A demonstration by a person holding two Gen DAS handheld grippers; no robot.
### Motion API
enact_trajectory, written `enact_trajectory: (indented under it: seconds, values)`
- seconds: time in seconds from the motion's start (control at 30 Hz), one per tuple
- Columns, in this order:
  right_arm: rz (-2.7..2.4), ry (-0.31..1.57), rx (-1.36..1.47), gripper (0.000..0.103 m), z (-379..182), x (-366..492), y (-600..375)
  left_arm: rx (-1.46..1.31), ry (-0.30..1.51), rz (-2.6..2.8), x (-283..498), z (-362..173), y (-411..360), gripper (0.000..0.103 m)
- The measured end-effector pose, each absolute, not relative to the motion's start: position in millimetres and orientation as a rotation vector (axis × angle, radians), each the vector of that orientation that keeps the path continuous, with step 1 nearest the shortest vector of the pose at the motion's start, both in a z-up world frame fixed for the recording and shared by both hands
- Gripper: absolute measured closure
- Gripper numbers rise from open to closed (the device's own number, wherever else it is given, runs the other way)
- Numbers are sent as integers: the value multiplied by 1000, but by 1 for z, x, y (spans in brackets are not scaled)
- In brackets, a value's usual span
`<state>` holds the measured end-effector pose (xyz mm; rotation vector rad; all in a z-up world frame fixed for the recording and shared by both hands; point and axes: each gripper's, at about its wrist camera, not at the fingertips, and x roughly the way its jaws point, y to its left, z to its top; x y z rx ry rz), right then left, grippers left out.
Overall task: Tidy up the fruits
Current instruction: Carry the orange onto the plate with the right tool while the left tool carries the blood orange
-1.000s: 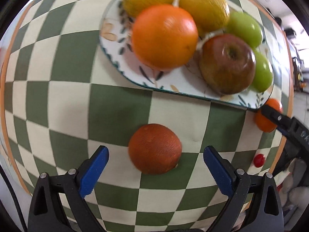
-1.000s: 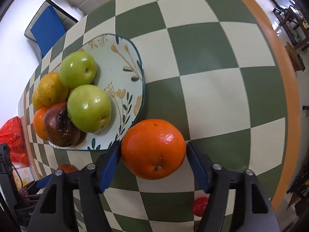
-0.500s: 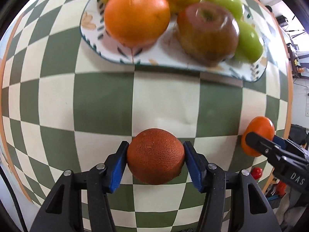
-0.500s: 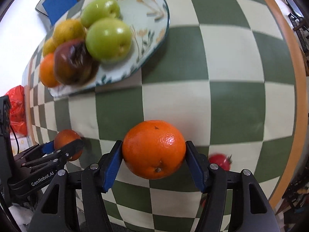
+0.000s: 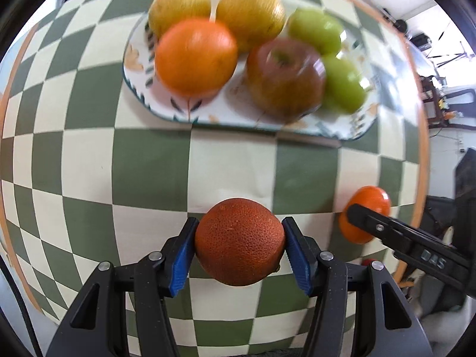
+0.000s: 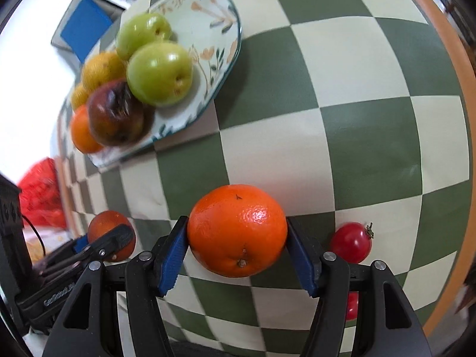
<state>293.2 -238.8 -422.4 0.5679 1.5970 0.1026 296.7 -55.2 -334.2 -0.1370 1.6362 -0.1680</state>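
The left gripper (image 5: 239, 248) is clamped on a dark, rough-skinned orange (image 5: 239, 241), and the right gripper (image 6: 237, 248) on a bright orange (image 6: 237, 230) — each fruit pinched between blue pads, on the near side of the plate (image 6: 221, 6). A red tomato (image 6: 351, 242) lies just beside the bright orange. Farther off, on the checkered tablecloth (image 6: 357, 95), the plate carries two green apples, a dark red apple (image 5: 284, 77), another orange and two yellow fruits.

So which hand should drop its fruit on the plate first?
Probably right: its tool holds the bright orange, and the plate's bare area lies on that side. The left tool's dark orange faces crowded fruit.
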Motion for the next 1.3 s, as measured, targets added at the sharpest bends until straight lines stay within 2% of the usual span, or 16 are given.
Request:
enact_trajectory:
  seconds: [0.27, 0.37, 0.63, 0.87, 1.2, 1.3]
  values:
    - [132, 1473, 666, 37, -376, 324, -257, -315, 1534, -165, 347, -268, 0, 49]
    - [118, 1418, 654, 37, -356, 348, -263, -337, 1497, -111, 375, -262, 20, 49]
    - [55, 1390, 504, 37, -347, 424, -273, -360, 1559, -3, 442, -307, 53, 48]
    - [22, 1431, 423, 37, -373, 452, -255, -359, 1653, 8, 460, -343, 55, 48]
    - [9, 1446, 400, 36, -391, 448, -250, -374, 1655, -16, 460, -352, 47, 46]
    - [22, 1440, 428, 33, -389, 448, -252, -368, 1652, -9, 460, -349, 50, 47]
